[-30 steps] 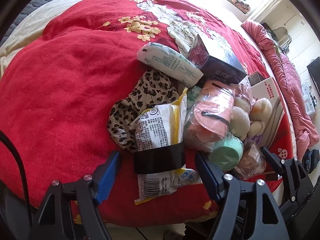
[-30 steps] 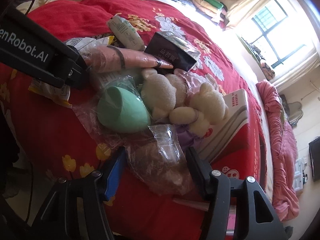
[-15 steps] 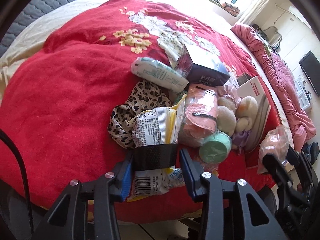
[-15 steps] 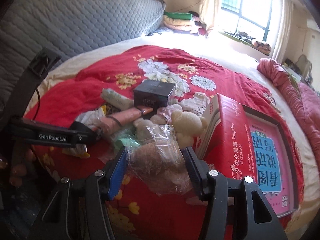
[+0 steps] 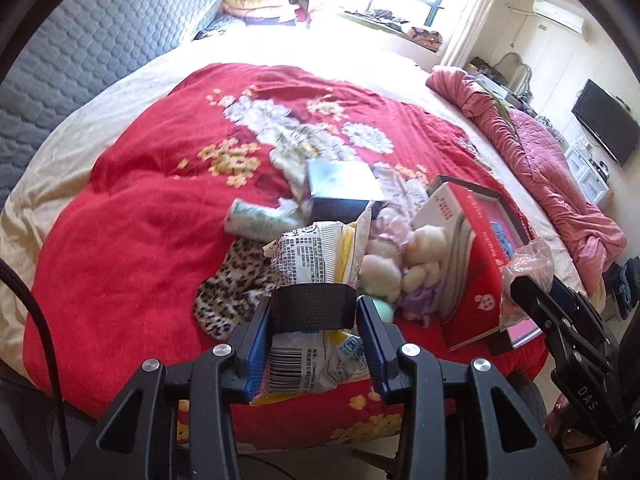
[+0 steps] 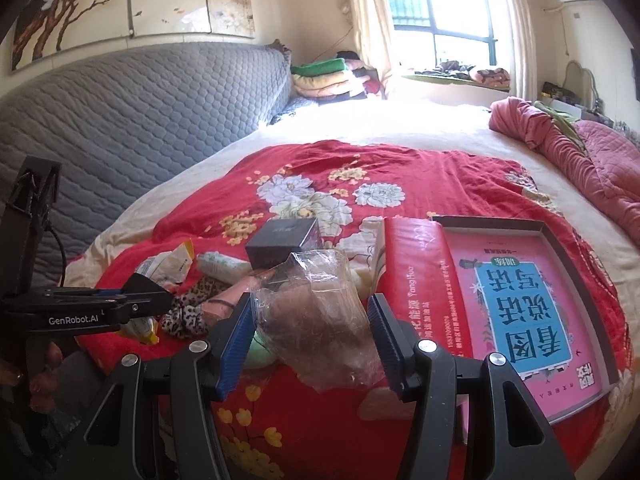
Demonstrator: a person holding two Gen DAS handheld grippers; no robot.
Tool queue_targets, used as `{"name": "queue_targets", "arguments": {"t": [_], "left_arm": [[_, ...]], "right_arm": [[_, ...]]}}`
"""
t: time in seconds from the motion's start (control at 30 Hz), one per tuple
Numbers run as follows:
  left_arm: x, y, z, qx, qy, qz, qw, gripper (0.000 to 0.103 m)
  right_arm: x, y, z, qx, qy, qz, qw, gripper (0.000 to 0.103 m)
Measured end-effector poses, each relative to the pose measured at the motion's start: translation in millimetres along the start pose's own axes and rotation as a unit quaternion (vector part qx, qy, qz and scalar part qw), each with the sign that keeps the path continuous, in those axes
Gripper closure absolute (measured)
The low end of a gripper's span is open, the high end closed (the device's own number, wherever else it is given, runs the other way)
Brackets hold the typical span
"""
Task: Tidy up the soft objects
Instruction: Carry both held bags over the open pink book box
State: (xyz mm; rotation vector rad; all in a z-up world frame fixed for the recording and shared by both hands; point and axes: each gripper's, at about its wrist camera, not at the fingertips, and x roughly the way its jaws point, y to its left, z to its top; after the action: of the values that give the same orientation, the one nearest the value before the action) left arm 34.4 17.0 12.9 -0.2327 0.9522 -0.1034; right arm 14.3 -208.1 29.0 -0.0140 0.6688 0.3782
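Red flowery bed cover (image 5: 132, 216) | left gripper (image 5: 316, 316) squeezes the snack packet (image 5: 312, 264) at its black band, light, crinkly | right gripper (image 6: 310, 328) squeezes the clear bag (image 6: 320, 312), soft, slippery, above the bed

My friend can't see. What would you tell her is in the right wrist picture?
The right claw squeezes a crinkly clear bag above a red flowered blanket on a bed. A red box with a pink book in it lies to the right, and the left claw holds a snack packet on the left.
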Motion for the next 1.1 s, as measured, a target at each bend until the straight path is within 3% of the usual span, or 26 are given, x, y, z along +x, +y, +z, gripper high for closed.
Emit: {"name": "queue_targets", "arguments": {"t": [0.2,0.47,0.8,1.1], "left_arm": [[-5,-48,12,0.037,-0.005,-0.028,0.9989,0.061],[-2,-131,21,0.096,0.005,-0.075,0.9925,0.061],[37,-229,21,0.175,0.047,-0.108,0.9775,0.061],[93,-288,18,0.221,0.115,-0.105,0.9626,0.061]], "right_arm": [[-27,-40,9,0.042,-0.045,-0.035,0.997,0.044],[-54,-97,6,0.078,-0.073,-0.114,0.988,0.044],[-57,-177,-12,0.15,-0.044,-0.174,0.972,0.044],[-38,-234,-37,0.207,0.003,-0.182,0.961,0.044]]}}
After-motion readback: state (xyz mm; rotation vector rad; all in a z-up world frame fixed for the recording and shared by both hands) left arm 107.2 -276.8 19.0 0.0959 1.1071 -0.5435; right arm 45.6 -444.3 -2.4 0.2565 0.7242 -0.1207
